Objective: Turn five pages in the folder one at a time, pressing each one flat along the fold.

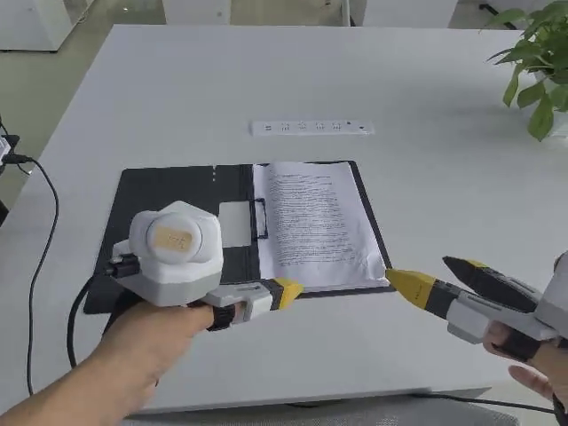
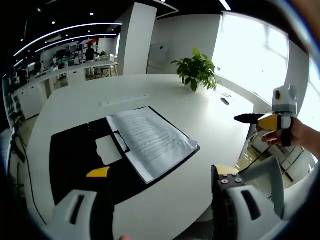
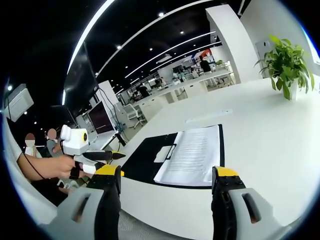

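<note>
At the centre of the frame the folder [image 1: 169,209] lies open on the white table [image 1: 426,80], its printed pages [image 1: 315,222] stacked on its right half. The left tool [image 1: 282,293] sits low at the folder's near edge and the right tool [image 1: 424,271] just off the pages' near corner, both with jaws spread and gripping nothing. My worry is that those jaws catch several sheets at once or crease the corner, since the sheets lie flat and tight together.
</note>
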Available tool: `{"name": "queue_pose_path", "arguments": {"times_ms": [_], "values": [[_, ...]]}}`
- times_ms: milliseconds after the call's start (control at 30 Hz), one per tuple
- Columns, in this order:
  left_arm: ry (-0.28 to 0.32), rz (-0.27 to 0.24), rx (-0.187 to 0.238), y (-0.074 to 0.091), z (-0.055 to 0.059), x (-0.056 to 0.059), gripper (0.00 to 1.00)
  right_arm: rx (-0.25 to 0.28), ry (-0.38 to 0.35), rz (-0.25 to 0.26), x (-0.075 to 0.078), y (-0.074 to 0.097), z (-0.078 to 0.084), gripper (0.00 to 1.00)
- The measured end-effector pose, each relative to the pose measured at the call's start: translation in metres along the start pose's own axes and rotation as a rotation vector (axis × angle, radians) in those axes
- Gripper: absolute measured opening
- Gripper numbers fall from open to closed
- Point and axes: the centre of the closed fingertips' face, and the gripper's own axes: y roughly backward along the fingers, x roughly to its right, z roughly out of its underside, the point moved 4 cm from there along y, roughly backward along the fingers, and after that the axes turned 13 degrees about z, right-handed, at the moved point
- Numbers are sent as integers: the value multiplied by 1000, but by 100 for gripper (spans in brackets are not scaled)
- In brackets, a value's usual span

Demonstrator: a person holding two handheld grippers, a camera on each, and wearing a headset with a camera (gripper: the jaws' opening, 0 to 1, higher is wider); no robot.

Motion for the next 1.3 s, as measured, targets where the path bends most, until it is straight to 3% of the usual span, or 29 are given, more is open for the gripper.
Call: {"name": "queue_pose_path", "arguments": {"times_ms": [267,700,867,1300], "values": [[-9,11,7,-38,-5,-3,78,10,-14,-9,2,-5,1,73],[-69,10,-24,-118,-5,-8,74,7,-43,-1,16,-15,7,71],[-79,2,-49,-136,-2,-10,74,11,-59,5,21,-18,7,70],[-131,-28,-78,-162,4,-17,73,5,-82,16,31,-28,13,68]]}}
